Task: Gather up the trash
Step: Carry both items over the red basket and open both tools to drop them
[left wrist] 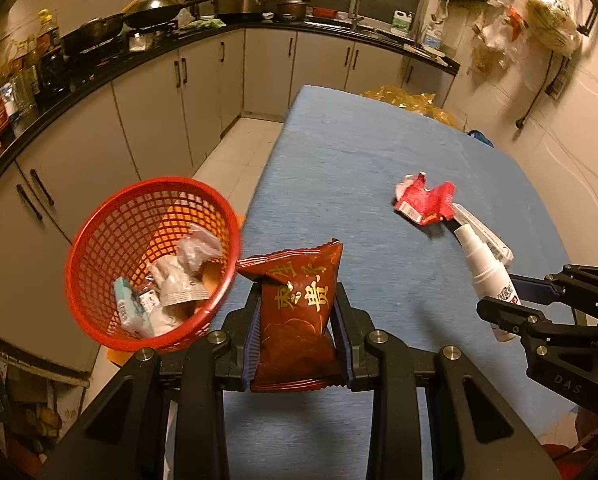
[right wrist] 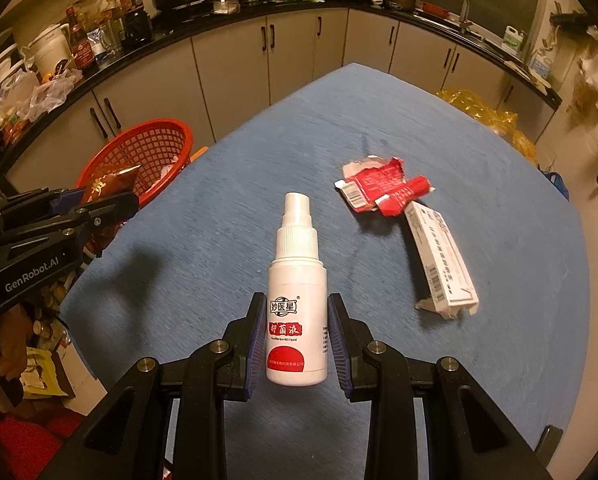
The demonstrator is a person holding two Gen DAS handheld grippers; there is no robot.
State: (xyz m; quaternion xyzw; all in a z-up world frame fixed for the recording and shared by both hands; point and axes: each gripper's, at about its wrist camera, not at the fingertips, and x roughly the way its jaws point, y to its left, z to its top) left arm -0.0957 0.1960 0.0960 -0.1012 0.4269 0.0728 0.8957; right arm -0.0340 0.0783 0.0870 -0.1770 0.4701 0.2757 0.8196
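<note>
The left gripper [left wrist: 297, 316] grips a red packet [left wrist: 297, 316] just beside the basket [left wrist: 99, 240] – the right gripper [right wrist: 297, 336] clamps a spray bottle [right wrist: 297, 304] above the table [right wrist: 179, 240]; a wrapper [right wrist: 383, 192] lies there.

Dark-red packet [left wrist: 297, 316], orange-red mesh basket [left wrist: 99, 240]

Lighting's warm and kinda dim on both my wrist cams, heavy orange cast. Fisheye bends the counter [left wrist: 111, 76] into a curve, and the corners vignette to black. The basket [left wrist: 99, 240] and table [right wrist: 227, 148] look motion-smeared. Soft shadows sit lower left on the table. Slight glare on the bottle [right wrist: 297, 280].
</note>
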